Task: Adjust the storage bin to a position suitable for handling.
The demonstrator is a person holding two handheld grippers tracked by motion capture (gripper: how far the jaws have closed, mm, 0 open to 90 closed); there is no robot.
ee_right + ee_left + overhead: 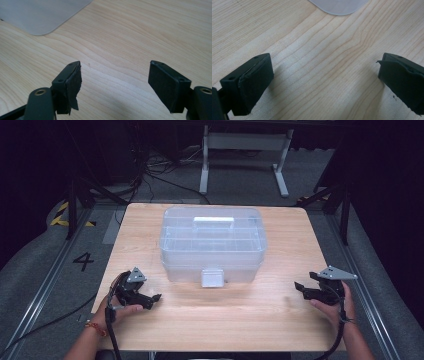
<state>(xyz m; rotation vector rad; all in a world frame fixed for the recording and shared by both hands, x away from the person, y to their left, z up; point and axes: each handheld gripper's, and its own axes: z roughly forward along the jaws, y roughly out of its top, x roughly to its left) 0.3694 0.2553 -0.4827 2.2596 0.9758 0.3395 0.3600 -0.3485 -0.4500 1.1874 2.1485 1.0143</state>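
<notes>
Wooden table (215, 320) holds clear plastic box (212, 242), latch facing person. Left gripper (155, 297) and right gripper (299, 287) fingers open, empty, box between and beyond fingers. Risk: uneven grip tips slick box.

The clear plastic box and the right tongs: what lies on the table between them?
Nothing: between the clear plastic box and the right tongs only bare wooden table shows in the high view.
</notes>
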